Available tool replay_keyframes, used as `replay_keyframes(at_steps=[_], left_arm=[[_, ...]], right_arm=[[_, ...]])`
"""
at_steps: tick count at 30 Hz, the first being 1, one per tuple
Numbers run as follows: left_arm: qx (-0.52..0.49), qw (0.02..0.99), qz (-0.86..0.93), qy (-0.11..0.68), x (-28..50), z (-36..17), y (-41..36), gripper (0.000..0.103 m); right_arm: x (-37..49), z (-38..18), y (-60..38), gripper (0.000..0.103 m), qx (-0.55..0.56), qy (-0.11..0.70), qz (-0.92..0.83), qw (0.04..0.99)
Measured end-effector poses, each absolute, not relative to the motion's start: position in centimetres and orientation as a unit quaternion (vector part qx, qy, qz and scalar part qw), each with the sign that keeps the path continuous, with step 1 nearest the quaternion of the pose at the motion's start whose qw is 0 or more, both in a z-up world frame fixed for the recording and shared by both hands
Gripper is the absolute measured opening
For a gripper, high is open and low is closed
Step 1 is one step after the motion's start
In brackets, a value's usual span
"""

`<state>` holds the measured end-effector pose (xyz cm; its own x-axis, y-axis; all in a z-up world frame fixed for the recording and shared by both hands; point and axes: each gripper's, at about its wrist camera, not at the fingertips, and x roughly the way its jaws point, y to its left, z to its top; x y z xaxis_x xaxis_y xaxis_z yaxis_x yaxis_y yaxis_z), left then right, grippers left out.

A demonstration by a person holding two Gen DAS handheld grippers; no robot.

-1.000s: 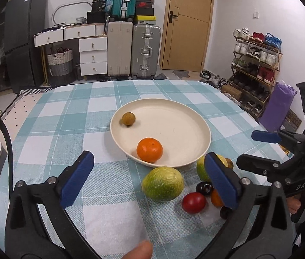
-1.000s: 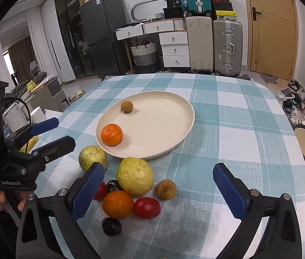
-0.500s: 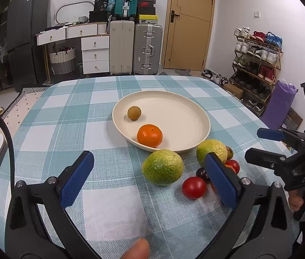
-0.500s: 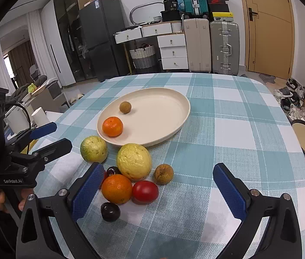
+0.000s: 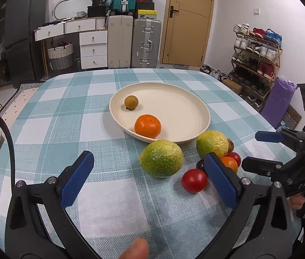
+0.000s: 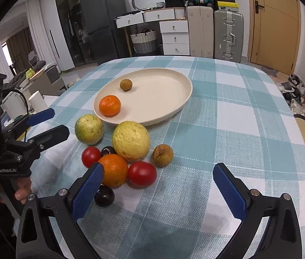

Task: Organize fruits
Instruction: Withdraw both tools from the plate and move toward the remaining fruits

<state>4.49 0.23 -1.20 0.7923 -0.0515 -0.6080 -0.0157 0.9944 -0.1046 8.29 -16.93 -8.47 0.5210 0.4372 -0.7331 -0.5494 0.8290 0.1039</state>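
- Both grippers hang with fingers spread wide and nothing between the pads: my left gripper [image 5: 148, 177] sits low over the cloth facing the green guava [image 5: 161, 158], my right gripper [image 6: 159, 191] faces the fruit cluster.
- Nearest my right fingertips lie an orange [image 6: 113, 170], a red tomato [image 6: 142, 173] and a dark plum [image 6: 104, 195], close together; the orange and tomato look to be touching.
- Just behind them sit the yellow guava [image 6: 130, 140], a second tomato [image 6: 91, 156] and a brownish wrinkled fruit [image 6: 162, 155], possibly a passion fruit; I cannot tell for sure.
- Further out, the cream plate [image 6: 165, 108] already holds a tangerine [image 6: 109, 105] and a longan [image 6: 126, 84]; the rest wait on the checked tablecloth [image 6: 228, 108].
- Handling, as I judge it: tomatoes are thin-skinned, smooth and bruise easily, so I'd close gently across the widest middle. Guavas are heavier, firm, and need nearly the full span. Round fruit will roll if nudged.
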Motion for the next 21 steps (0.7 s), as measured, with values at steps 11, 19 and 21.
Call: replay_keyframes(at_steps=[11,19,21], left_arm=[[-0.049,0.940,-0.010,0.337,4.7,-1.6,0.2,0.102],[-0.036,0.935,-0.026,0.352,5.0,-2.2,-0.4,0.102],[-0.035,0.936,-0.031,0.350,5.0,-2.2,-0.5,0.102]], right_arm=[[8.7,-8.5,-17.7,0.102,-0.072,0.407,0.273,0.869],[9.3,-9.3,-18.3,0.095,-0.083,0.432,0.270,0.856],[9.2,-9.6,-18.1,0.091,-0.087,0.435,0.274,0.853]])
